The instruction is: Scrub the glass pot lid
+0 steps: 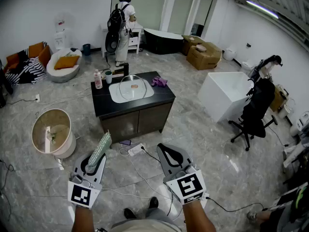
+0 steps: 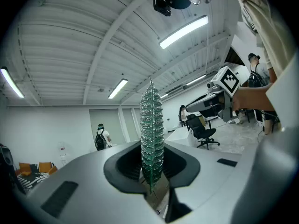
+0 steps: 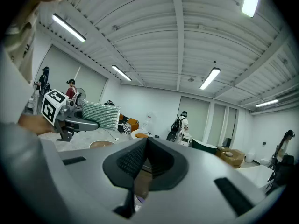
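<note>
1. Step in hand, my read: approach only, scrubbing not started. Round clear glass pot lid point(image 1: 133, 86) sits over the white basin point(image 1: 116, 95) set in the black tabletop point(image 1: 161, 95), at 12 o'clock and well apart from both tools.
2. Left hand-held gripper point(image 1: 95, 162): clamped on a green-silver mesh scrub sponge point(image 1: 100, 149), which points toward 12–1 o'clock.
3. Right hand-held gripper point(image 1: 168, 153): jaws together, nothing between them.
4. Next move calls for walking in, opening the right to steady the lid, then laying the sponge flat on the glass.

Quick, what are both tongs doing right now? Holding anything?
Left tongs: shut on the green scrub sponge.
Right tongs: shut, holding nothing.
</note>
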Tool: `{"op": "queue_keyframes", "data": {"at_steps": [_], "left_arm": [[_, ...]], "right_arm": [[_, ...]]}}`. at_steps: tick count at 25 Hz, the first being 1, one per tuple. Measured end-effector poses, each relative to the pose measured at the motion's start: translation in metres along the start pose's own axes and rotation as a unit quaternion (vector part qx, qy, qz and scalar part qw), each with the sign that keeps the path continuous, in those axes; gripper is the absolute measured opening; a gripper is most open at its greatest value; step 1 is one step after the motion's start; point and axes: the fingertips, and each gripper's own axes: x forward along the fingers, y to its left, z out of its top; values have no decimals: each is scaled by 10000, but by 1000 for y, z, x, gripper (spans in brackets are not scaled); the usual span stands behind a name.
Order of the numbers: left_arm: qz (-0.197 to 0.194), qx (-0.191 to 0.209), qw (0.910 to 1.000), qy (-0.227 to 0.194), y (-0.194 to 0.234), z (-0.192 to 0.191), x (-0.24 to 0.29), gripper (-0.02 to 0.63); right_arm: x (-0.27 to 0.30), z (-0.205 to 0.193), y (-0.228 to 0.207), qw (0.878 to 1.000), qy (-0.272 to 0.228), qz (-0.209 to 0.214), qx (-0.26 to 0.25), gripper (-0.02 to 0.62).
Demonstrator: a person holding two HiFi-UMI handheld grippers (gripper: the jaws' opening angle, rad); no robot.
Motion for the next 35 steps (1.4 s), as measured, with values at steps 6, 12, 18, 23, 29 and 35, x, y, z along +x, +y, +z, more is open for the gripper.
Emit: {"op": "queue_keyframes", "data": {"at_steps": [6, 12, 18, 23, 29, 35], "left_arm": [[18, -29, 10000, -14, 2, 5, -8, 87], [-9, -39, 10000, -64, 6, 6, -11, 86], [-37, -39, 10000, -79, 4, 2, -7, 86], [-39, -114, 9999, 27, 3, -8, 7, 86], [152, -55, 9996, 225, 13, -12, 41, 87], [376, 20, 9980, 510, 18, -13, 97, 86]], "right_arm": [[-2, 5, 4, 9998, -118, 10, -150, 21], [-2, 10, 7, 9999, -89, -50, -129, 21], [-4, 4, 1, 9996, -227, -88, -128, 22], [6, -4, -12, 9995, -314, -28, 101, 24], [42, -14, -50, 9985, -445, 75, 317, 23], [89, -31, -102, 9969, -443, 363, 542, 23]]}}
